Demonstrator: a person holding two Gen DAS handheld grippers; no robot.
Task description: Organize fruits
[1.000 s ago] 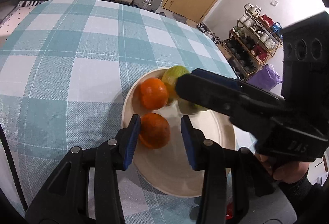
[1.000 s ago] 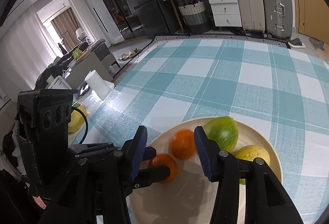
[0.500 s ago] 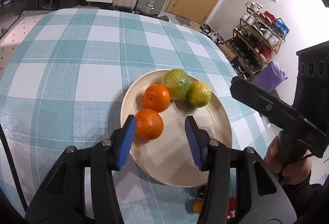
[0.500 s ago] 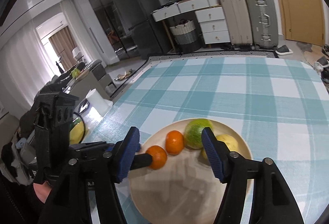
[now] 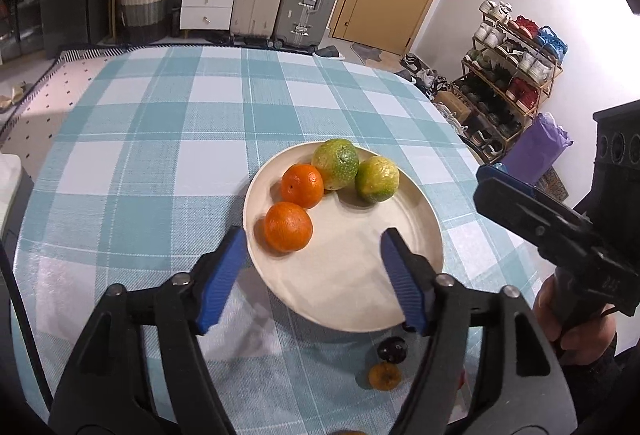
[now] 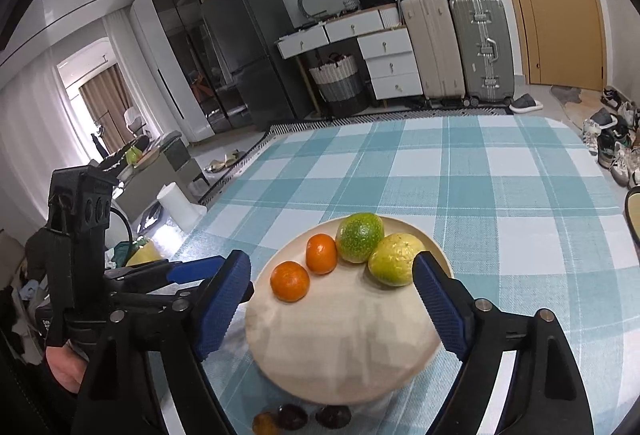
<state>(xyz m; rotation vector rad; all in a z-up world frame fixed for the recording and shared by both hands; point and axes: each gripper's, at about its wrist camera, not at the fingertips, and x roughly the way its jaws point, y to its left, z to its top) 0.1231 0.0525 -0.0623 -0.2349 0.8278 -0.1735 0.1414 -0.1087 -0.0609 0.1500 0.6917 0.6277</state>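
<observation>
Now both grippers, left [image 5: 312,267] and right [image 6: 332,299], gape wide and hold nothing above the near side of the plate [image 5: 360,275]. Two oranges [image 5: 288,226] and two green fruits [image 5: 335,164] sit on its far half. Small dark fruits [image 5: 393,349] lie on the tablecloth [image 5: 160,139] near its rim.

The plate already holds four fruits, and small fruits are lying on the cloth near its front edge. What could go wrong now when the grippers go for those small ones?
1. The small orange fruit and dark fruit lie close to the plate rim; an open left gripper reaching down might knock the plate.
2. A knock could roll the near orange off, since it sits near the rim.
3. Small round fruits may slip from wide fingers.
</observation>
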